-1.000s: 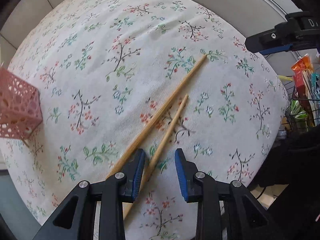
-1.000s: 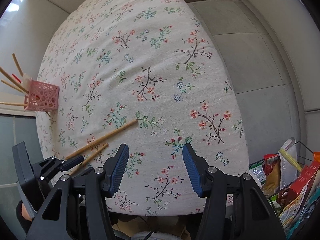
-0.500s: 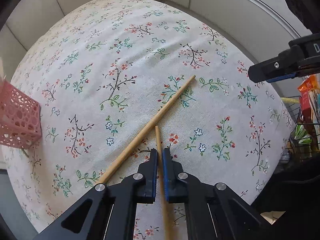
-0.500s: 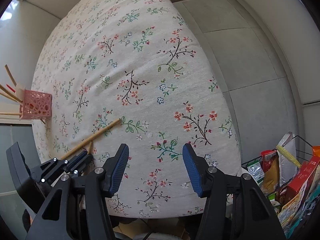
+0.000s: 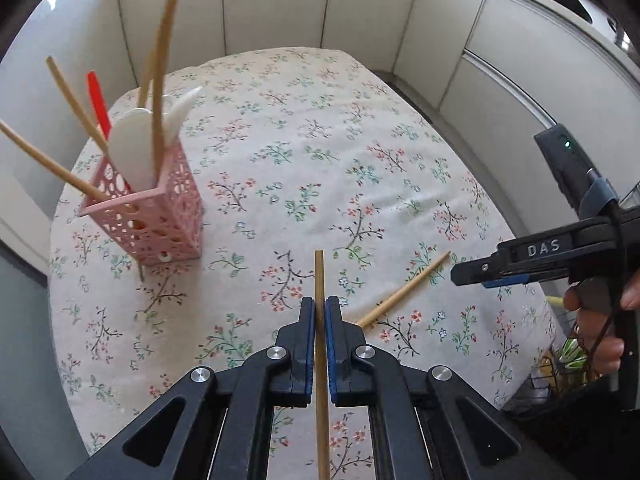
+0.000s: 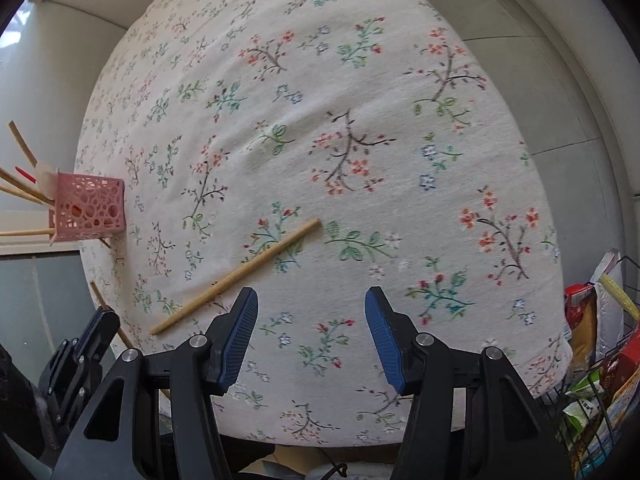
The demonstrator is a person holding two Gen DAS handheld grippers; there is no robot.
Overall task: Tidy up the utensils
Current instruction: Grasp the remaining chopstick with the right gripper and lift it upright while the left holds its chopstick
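My left gripper (image 5: 319, 309) is shut on a wooden chopstick (image 5: 319, 276), held above the flowered tablecloth (image 5: 304, 152) with its tip sticking out past the pads. A second chopstick (image 5: 404, 290) lies on the cloth just right of that gripper; in the right wrist view this lying chopstick (image 6: 236, 276) runs diagonally ahead and left of my right gripper (image 6: 310, 320), which is open with nothing between its fingers. A pink lattice holder (image 5: 148, 216) stands at the left with several chopsticks, white spoons and a red utensil in it; the holder (image 6: 90, 206) also shows near the table's left edge.
The right gripper's body (image 5: 560, 252) and a hand (image 5: 600, 320) holding it sit at the right edge. A wire basket of packaged food (image 6: 600, 352) stands beside the table at the lower right. White wall panels (image 5: 280, 4) surround the table.
The left gripper closed on one chopstick and lifted it off the cloth, turning toward the pink holder. The right gripper moved closer over the other chopstick and stayed open.
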